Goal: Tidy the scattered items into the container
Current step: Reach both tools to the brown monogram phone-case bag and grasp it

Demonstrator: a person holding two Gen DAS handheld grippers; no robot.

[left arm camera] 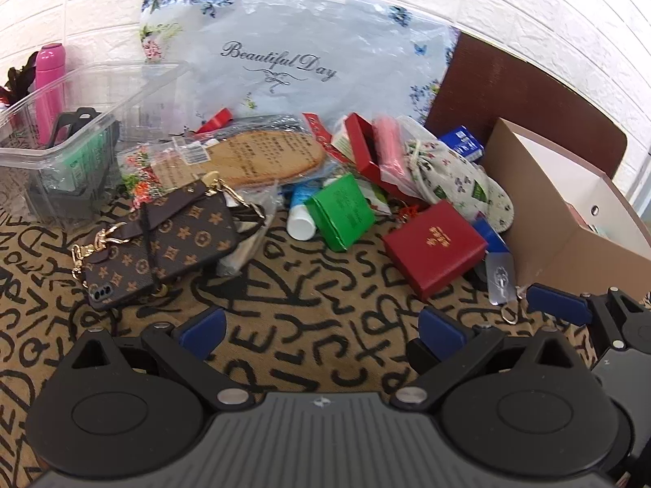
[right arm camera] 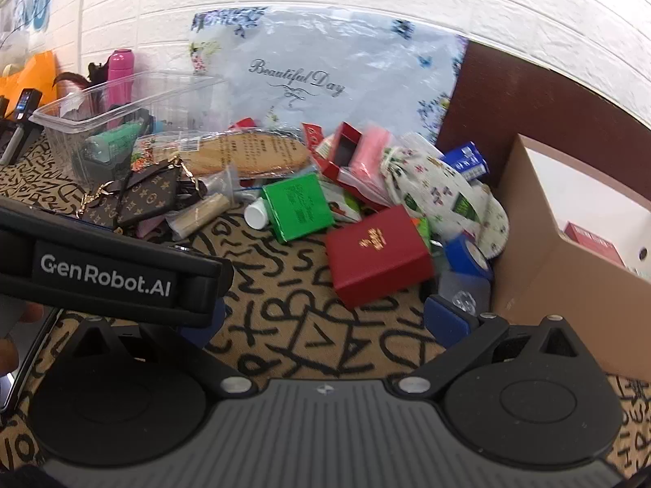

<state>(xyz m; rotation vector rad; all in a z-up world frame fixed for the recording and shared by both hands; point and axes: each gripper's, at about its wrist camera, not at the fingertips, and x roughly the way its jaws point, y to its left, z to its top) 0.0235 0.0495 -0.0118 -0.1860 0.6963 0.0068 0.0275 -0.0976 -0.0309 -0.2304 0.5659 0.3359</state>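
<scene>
Scattered items lie on a letter-patterned cloth: a red gift box, a green box, a brown monogram phone case with strap, a packed insole, a floral slipper and a white-capped tube. A cardboard box stands open at the right. My left gripper is open and empty, short of the pile. My right gripper is open and empty before the red box; the left gripper's body hides its left finger.
A clear plastic bin with a few items stands at the left, a pink bottle behind it. A "Beautiful Day" bag leans on the white brick wall. A metal keychain tag lies by the cardboard box.
</scene>
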